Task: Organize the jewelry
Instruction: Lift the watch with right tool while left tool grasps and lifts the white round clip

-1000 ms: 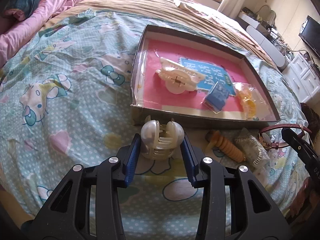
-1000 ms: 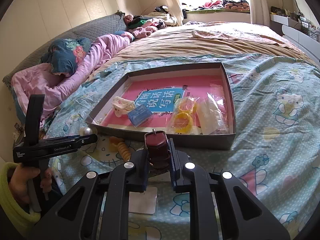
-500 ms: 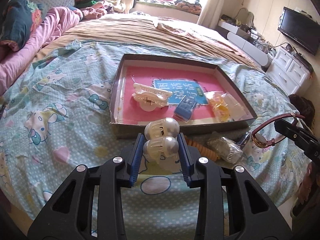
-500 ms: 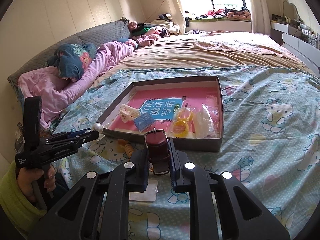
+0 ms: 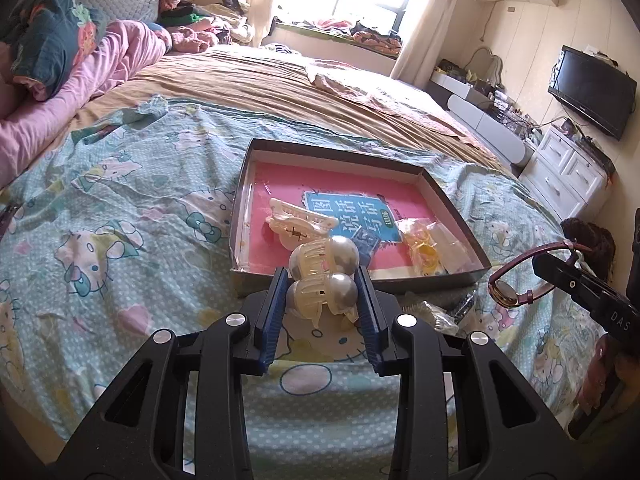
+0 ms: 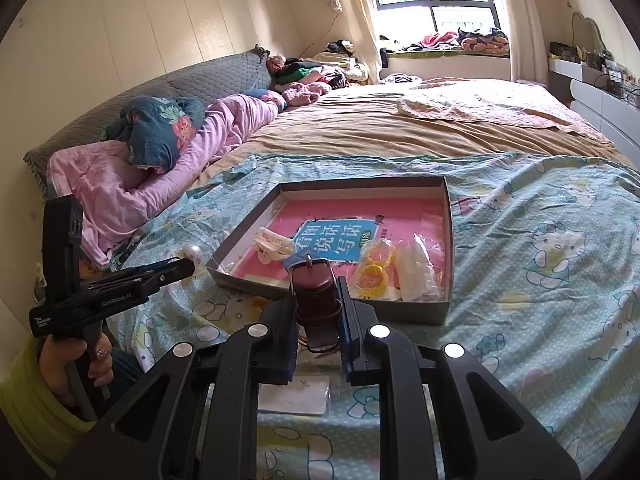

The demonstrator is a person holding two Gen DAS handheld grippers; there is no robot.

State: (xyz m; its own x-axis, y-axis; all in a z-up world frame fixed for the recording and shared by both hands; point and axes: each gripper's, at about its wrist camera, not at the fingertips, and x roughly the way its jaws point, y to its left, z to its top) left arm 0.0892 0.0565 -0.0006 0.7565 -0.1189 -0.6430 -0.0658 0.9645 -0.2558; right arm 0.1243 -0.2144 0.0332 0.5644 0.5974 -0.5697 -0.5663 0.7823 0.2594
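My left gripper (image 5: 322, 294) is shut on a pearl-white hair claw (image 5: 323, 276), held above the bedspread just short of the box's near wall. The shallow grey box (image 5: 456, 208) has a pink floor and holds a cream hair claw (image 5: 298, 226), a small blue item and bagged yellow bands (image 5: 424, 246). My right gripper (image 6: 317, 300) is shut on the maroon strap of a wristwatch (image 6: 314, 292). Seen from the left wrist, that watch (image 5: 505, 293) shows its gold face at the right. The left gripper (image 6: 176, 270) shows at the left of the right wrist view.
A clear bag of jewelry (image 5: 428, 314) lies on the bedspread right of my left gripper. A small flat clear packet (image 6: 294, 394) lies under the right gripper. A pink quilt (image 6: 120, 176) is heaped at the left, a white dresser (image 5: 568, 176) and a TV (image 5: 592, 88) stand at the right.
Both grippers have risen from the bedspread with what they hold. The left jaws closed in on the pearl claw, which now sits lifted and tilted.
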